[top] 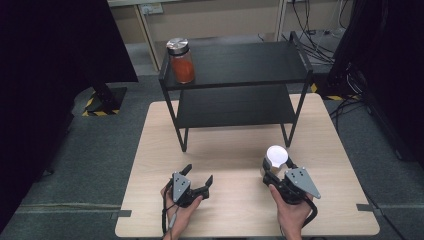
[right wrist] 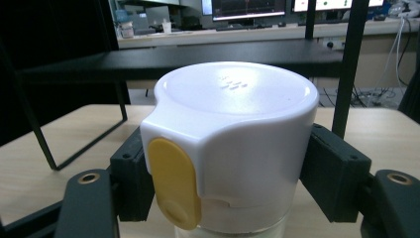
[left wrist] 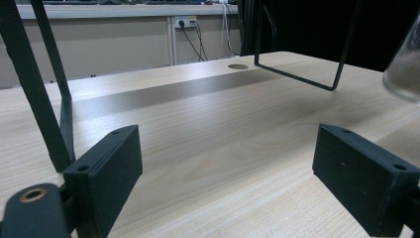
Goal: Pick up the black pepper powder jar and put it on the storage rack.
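Observation:
A jar with a white lid (top: 276,154) stands on the wooden table (top: 240,150) in front of the black shelf's right leg. My right gripper (top: 278,169) is shut on it; in the right gripper view both black jaws press the white lid (right wrist: 237,134), which has a yellow tab (right wrist: 174,184). My left gripper (top: 199,176) rests low on the table to the left, open, with bare wood between its jaws (left wrist: 223,173). A glass jar of orange-red contents with a silver lid (top: 181,61) stands on the shelf's top left corner.
The two-tier black shelf (top: 240,75) stands at the table's far half; its thin legs (left wrist: 44,99) rise close to my left gripper. The held jar's glass edge (left wrist: 403,69) shows at the right of the left gripper view. Cables lie on the floor behind the table.

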